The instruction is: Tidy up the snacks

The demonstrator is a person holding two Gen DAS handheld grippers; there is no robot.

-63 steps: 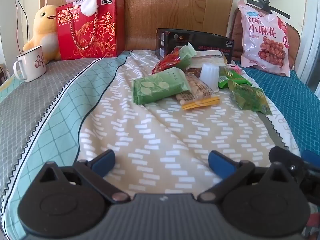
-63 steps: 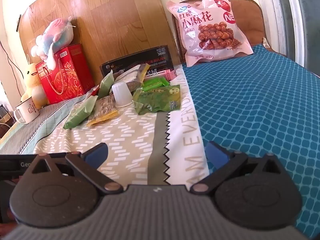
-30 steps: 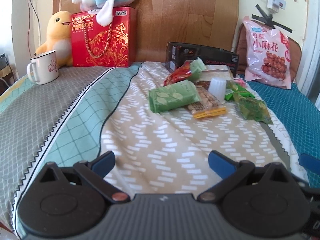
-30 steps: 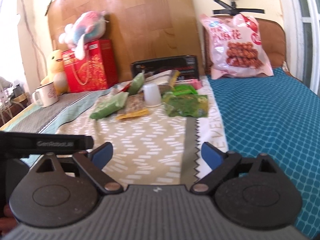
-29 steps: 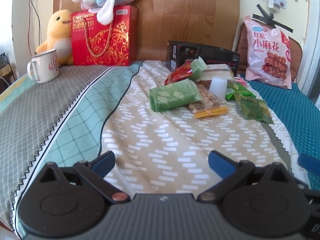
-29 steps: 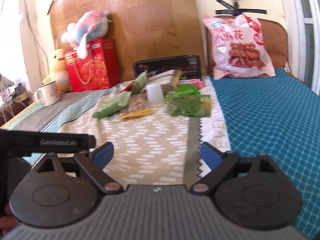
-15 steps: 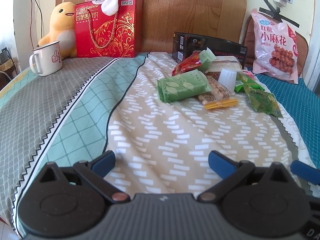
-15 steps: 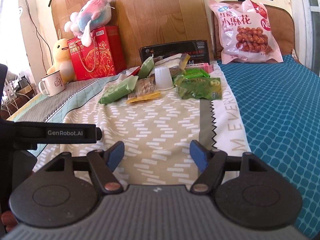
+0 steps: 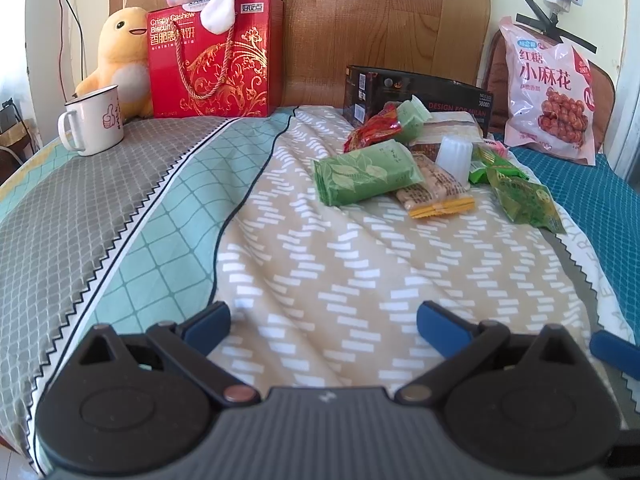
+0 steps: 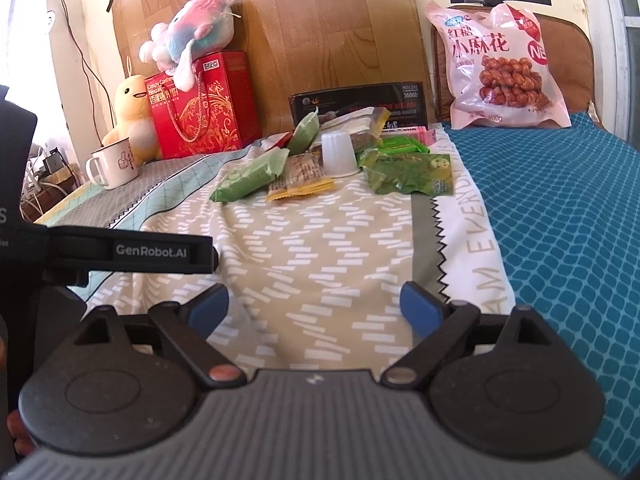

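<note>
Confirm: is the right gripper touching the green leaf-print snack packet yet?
Apart. The right wrist view shows the right gripper open over bare bedsheet, the green leaf-print snack packet lying well beyond its fingertips.

This is a bedroom in a home. There is a bed (image 9: 280, 260) with a patterned sheet, a wooden headboard (image 9: 380, 20), soft toys (image 9: 120, 52), and a mug (image 9: 94, 120).

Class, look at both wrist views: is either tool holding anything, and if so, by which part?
Nothing is held. The left tool and right tool both stand open over bare bedsheet; the right one's jaws have just been opening, with nothing between them.
</note>
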